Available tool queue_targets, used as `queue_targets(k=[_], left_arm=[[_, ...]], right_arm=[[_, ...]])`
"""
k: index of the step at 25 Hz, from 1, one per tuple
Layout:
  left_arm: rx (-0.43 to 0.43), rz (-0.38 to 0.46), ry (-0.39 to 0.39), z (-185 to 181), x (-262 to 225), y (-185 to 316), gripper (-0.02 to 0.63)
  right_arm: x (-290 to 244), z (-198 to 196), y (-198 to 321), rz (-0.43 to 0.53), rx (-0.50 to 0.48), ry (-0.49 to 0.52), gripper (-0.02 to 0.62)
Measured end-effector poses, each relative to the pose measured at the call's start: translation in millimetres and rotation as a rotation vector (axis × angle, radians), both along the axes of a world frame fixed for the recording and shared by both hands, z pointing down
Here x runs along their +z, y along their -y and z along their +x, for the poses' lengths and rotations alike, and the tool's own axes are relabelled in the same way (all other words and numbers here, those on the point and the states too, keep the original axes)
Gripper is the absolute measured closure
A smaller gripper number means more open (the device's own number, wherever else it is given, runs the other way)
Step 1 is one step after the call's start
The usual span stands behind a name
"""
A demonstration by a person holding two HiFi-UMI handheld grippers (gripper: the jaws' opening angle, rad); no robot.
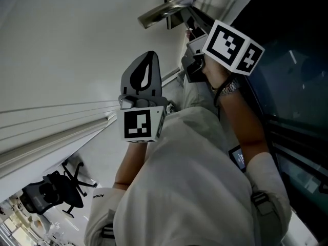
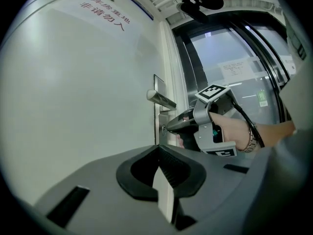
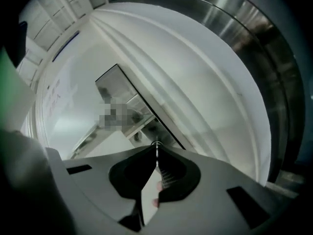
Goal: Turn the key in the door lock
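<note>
The white door (image 2: 78,92) carries a metal lever handle (image 2: 161,100) on a steel plate, with the lock just below it. My right gripper (image 2: 168,126) points its tip at that lock, held level by a hand with a wristwatch. In the right gripper view its jaws (image 3: 156,153) are shut on a thin metal key (image 3: 156,148) that sticks out toward the steel plate (image 3: 122,94). My left gripper (image 2: 159,148) hangs back from the door, jaws shut with nothing between them. In the head view it (image 1: 146,60) sits lower left of the right gripper's marker cube (image 1: 233,47).
Dark glass panels (image 2: 230,43) with a paper notice (image 2: 234,68) stand right of the door frame. Red lettering (image 2: 105,14) marks the door's upper part. A black office chair (image 1: 61,188) stands on the floor behind. The person's light clothing (image 1: 195,188) fills the head view's lower half.
</note>
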State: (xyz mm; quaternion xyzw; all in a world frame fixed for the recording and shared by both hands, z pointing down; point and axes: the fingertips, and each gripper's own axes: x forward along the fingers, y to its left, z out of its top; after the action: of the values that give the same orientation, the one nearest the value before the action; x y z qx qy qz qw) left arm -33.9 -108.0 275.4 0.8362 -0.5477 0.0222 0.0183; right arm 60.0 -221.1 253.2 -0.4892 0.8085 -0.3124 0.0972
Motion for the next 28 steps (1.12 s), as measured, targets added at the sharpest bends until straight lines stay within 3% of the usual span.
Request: queue_targets(k=[6, 8, 10, 14, 17, 23, 28], left_arm=[[-0.006, -0.013, -0.008, -0.9, -0.5, 0.0, 0.597], [-0.009, -0.021, -0.008, -1.9, 3.4, 0.7, 0.597], [-0.008, -0.019, -0.009, -2.3, 4.1, 0.7, 0.597], [-0.004, 0.015, -0.021, -0.7, -3.7, 0.4, 0.597], [-0.009, 0.017, -0.024, -2.6, -3.0, 0.3, 0.597], [-0.01, 0.029, -0.033, -3.3, -4.2, 0.3, 0.597], [-0.007, 0.031, -0.025, -6.4, -1.0, 0.2, 0.597]], right_arm=[[0.3, 3.0, 0.4, -0.192, -0.002, 0.387, 0.581], [2.8, 3.2, 3.2, -0.202, -0.035, 0.432, 0.58], [1.7, 0.8, 3.2, -0.16, -0.076, 0.384, 0.58], [1.5, -8.9, -5.0, -0.086, -0.158, 0.213, 0.568], [5.6, -19.2, -12.0, -0.022, -0.223, 0.049, 0.472], [23.4, -14.0, -16.7, 0.101, -0.261, -0.43, 0.448], [22.2, 1.2, -11.4, 0.275, -0.197, -0.882, 0.448]])
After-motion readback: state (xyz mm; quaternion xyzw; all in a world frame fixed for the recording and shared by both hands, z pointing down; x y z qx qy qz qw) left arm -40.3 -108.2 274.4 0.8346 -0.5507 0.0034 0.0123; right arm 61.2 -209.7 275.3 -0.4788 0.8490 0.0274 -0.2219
